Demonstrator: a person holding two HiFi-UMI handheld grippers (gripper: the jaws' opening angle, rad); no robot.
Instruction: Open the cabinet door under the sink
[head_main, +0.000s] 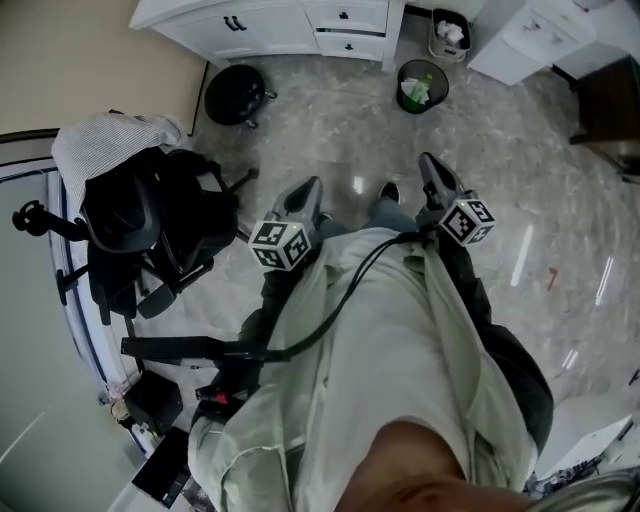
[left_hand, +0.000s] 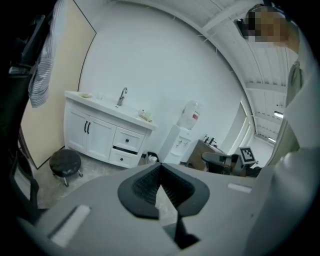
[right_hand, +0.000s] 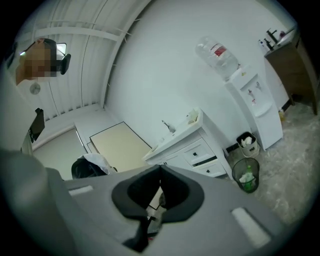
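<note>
The white sink cabinet (head_main: 262, 27) stands across the room at the top of the head view, its double doors shut with a pair of black handles (head_main: 235, 22). In the left gripper view the doors (left_hand: 89, 134) sit under the faucet (left_hand: 121, 95), far off at the left. The right gripper view shows the same cabinet (right_hand: 192, 146) tilted. My left gripper (head_main: 308, 186) (left_hand: 160, 166) and right gripper (head_main: 428, 160) (right_hand: 160, 169) are both held out in front of the person's body, shut and holding nothing, well short of the cabinet.
A black round stool (head_main: 235, 94) stands in front of the cabinet's left end. A mesh waste bin (head_main: 422, 85) and a small bin (head_main: 450, 33) stand to its right, with a water dispenser (left_hand: 182, 136) beyond. An office chair piled with bags (head_main: 140, 215) is at the left.
</note>
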